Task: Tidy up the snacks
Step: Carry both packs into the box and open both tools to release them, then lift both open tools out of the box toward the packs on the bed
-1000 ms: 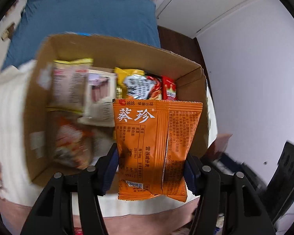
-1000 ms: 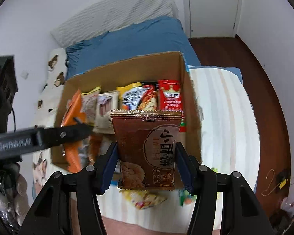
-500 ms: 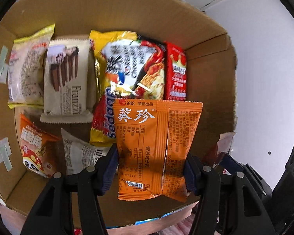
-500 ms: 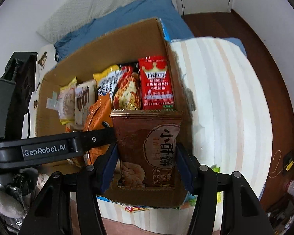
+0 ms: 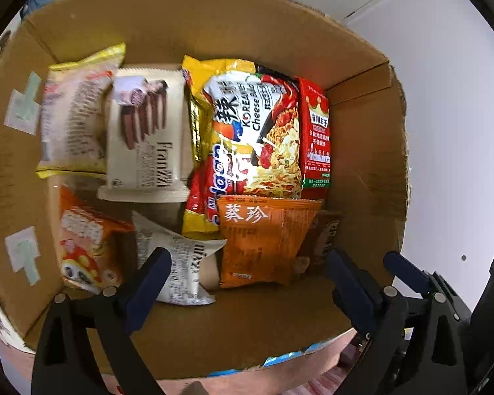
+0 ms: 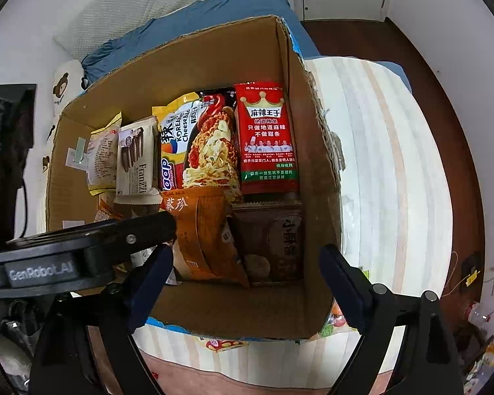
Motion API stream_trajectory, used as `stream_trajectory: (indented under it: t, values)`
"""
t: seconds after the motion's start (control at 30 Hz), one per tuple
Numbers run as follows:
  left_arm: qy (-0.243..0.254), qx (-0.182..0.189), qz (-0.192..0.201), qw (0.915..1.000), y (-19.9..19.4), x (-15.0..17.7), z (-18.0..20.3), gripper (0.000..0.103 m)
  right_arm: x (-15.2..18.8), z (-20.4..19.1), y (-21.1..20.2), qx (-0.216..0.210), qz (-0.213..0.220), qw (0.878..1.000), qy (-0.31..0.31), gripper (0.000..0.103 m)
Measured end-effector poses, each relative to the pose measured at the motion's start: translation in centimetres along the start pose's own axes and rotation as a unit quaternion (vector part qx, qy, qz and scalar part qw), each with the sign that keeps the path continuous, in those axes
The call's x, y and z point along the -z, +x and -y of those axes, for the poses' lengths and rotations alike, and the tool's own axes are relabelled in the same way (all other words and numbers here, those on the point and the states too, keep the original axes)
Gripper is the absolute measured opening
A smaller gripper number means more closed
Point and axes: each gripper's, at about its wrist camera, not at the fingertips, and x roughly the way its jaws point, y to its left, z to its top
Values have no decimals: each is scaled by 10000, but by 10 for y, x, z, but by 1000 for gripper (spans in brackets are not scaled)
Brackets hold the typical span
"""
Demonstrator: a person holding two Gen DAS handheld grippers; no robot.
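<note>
Both of your grippers hang over the cardboard box (image 6: 197,59), pointing steeply down into it, and both are letting go. The left gripper (image 5: 247,273) has its jaws opening wide with nothing pressed between the pads; the orange sunflower-seed packet (image 5: 263,243) lies loose below them on the box floor, its top edge tucked against the Korean cheese noodle pack (image 5: 257,131). The right gripper (image 6: 247,270) is opening likewise, and the brown biscuit packet (image 6: 273,243) sits free in the near right corner, just below the red spicy-strip pack (image 6: 266,138). That placement looks deliberate: the two packets fill the front row beside each other, continuing the columns already laid at the back (the Franzzi wafer pack (image 5: 145,135) and its neighbours hold the left side). The orange packet leans a little over the brown one, so it may need a nudge flat.
</note>
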Motion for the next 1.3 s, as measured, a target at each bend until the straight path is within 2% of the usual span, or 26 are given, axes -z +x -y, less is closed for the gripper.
stream_trajectory:
  t: [0.13,0.27,0.43,0.57,0.87,1.07,1.3]
  values:
    - [284,-411,470,9976,-26,15,5,97,7,-2,-11,49,240,9997,-65,94]
    - [495,-739,1137,9895,-46,31,5,98,21,1,-24,142,567,9983,-66,94]
    - [554,-1117,1828,9752,-66,59,6,98,46,-1,-39,320,1008,9942,-217,94]
    - [512,-1243,2313,9636,-83,85,4,98,66,-6,-56,398,1394,9889,-312,94]
    - [574,-1512,3011,9398,-117,139,10,98,107,-24,-115,280,2178,9740,-562,94]
    - [542,-1476,3258,9323,-139,172,7,97,138,-42,-148,259,2539,9633,-829,94]
    - [554,-1518,3521,9219,-164,209,8,97,166,-52,-167,70,2675,9594,-894,94]
